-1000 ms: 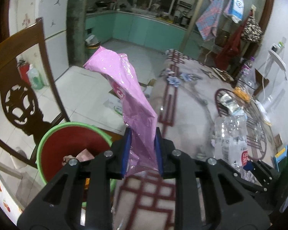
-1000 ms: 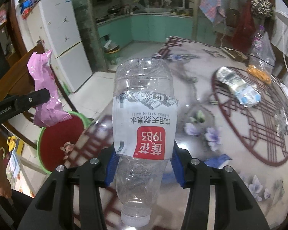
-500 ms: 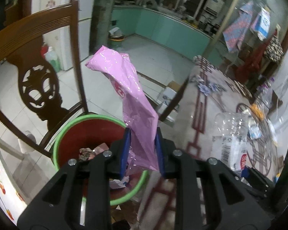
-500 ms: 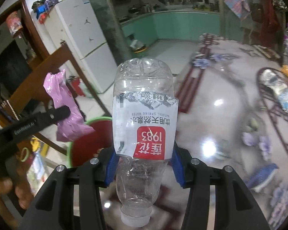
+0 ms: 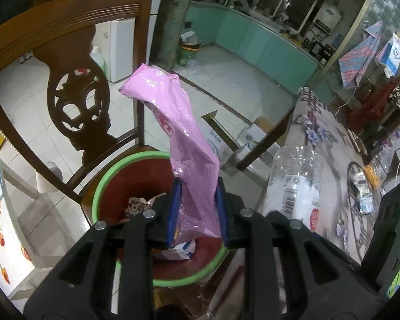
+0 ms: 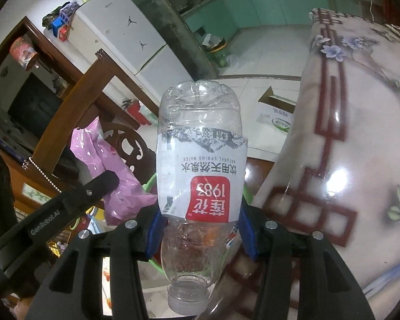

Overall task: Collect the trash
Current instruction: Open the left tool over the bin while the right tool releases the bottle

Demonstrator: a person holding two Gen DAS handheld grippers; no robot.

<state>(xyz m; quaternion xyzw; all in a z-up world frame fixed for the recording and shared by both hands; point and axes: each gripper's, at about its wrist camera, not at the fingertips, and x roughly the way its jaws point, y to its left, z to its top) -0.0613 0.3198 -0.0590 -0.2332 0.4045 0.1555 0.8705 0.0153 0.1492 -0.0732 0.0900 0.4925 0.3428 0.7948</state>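
Observation:
My left gripper is shut on a crumpled pink plastic bag, which sticks up from the blue pads. It hangs over a red bin with a green rim that stands on a chair seat and holds scraps of trash. My right gripper is shut on an empty clear water bottle with a red and white label, cap end toward the camera. In the right wrist view the pink bag and the left gripper show at the left. The bottle also appears at the right of the left wrist view.
A carved wooden chair back rises behind the bin. The table with a floral cloth lies to the right, with another bottle on it. Cardboard boxes sit on the tiled floor. A white fridge stands far left.
Both grippers have swung left off the table toward the chair. The bin now lies right under the left gripper, and the bottle has come to the table's edge. Both grips are unchanged.

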